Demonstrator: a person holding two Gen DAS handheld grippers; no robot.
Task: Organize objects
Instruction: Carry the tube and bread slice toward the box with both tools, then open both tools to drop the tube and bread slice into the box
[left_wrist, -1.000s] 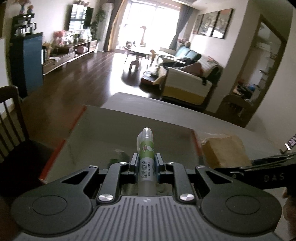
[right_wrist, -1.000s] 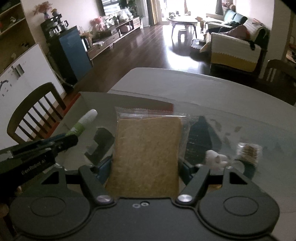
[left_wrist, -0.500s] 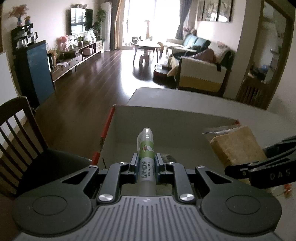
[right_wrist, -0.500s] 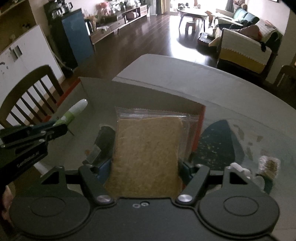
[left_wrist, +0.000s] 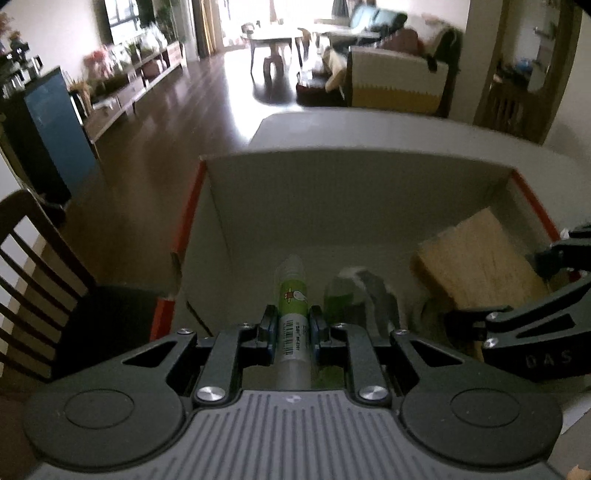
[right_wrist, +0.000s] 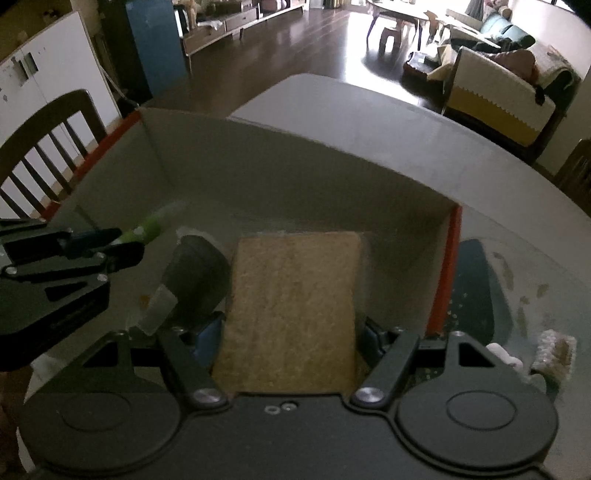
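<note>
The left gripper (left_wrist: 291, 326) is closed on the green tube (left_wrist: 291, 295), whose long axis points forward along the fingers, over the near left part of the box (left_wrist: 351, 173); the right gripper (right_wrist: 291, 328), closed on the tan packet (right_wrist: 295, 295), holds it over the near right part; both things hang above the box floor, so, I judge, release comes next.
</note>
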